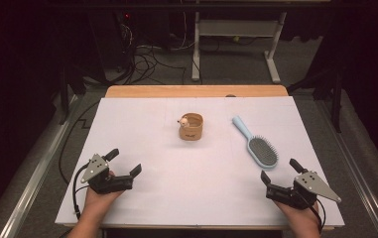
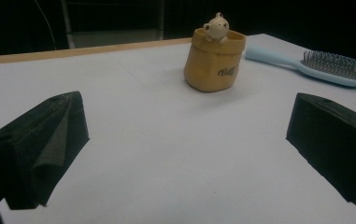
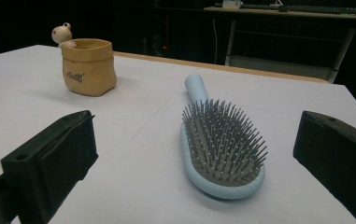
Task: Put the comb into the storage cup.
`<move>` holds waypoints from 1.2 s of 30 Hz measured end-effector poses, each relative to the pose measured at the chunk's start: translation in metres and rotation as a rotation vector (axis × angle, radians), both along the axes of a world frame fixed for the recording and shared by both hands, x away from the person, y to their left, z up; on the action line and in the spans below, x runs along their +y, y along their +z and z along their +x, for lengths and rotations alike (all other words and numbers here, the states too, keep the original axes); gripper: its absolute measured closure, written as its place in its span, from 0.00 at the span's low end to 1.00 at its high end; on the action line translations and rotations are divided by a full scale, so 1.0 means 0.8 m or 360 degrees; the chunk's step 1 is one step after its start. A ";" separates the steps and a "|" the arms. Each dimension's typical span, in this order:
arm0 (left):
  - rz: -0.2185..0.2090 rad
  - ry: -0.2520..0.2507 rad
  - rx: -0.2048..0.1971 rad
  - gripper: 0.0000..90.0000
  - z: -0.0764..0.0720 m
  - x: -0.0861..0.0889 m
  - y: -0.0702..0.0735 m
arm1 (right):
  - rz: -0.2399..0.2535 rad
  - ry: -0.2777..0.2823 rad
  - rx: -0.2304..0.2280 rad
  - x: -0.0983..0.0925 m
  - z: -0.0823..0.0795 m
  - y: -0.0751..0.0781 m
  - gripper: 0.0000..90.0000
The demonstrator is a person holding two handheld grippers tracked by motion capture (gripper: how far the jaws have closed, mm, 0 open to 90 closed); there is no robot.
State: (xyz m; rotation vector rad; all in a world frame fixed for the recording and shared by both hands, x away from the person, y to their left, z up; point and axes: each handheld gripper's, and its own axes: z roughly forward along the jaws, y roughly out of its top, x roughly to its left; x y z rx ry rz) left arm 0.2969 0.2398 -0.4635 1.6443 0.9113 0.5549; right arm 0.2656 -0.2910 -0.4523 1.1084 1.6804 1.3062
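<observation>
A tan sack-shaped cup [image 1: 191, 126] [image 2: 214, 59] [image 3: 89, 67] with a small cream animal figure on its rim stands upright mid-table. To its right lies a light blue hairbrush [image 1: 257, 144] [image 2: 325, 67] [image 3: 220, 139], bristles up, handle pointing away. My left gripper [image 1: 124, 162] [image 2: 185, 149] rests near the front left of the table, open and holding nothing, facing the cup. At the front right my right gripper [image 1: 280, 171] [image 3: 199, 163] is open too, with the brush head just beyond its jaws and untouched.
The objects sit on a white sheet [image 1: 176, 163] laid over a wooden table, whose edge [image 1: 196, 91] shows at the back. Behind the table are the metal legs of a desk frame [image 1: 236, 44] and loose cables [image 1: 147, 59] on the floor.
</observation>
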 end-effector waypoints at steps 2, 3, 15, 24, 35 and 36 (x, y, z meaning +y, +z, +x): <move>0.0003 -0.0001 0.0000 0.00 0.000 0.000 0.000 | -0.0001 0.0001 0.0000 0.000 0.001 0.000 0.00; 0.0004 -0.0003 0.0000 0.00 0.000 0.000 0.000 | -0.0001 0.0002 0.0000 0.000 0.001 0.000 0.00; 0.0003 -0.0009 0.0001 0.00 0.000 0.000 0.000 | -0.0002 0.0003 0.0008 0.000 0.001 -0.001 0.00; 0.0015 -0.0017 -0.0001 0.00 0.000 0.000 -0.001 | 0.0010 0.0006 0.0010 0.001 0.001 0.000 0.05; 0.0018 -0.0026 -0.0002 0.00 0.000 -0.001 -0.001 | 0.0018 0.0006 0.0023 0.000 0.000 0.000 0.25; 0.0016 -0.0029 -0.0002 0.00 0.000 -0.001 -0.001 | 0.0025 0.0007 0.0025 -0.001 0.000 0.001 0.30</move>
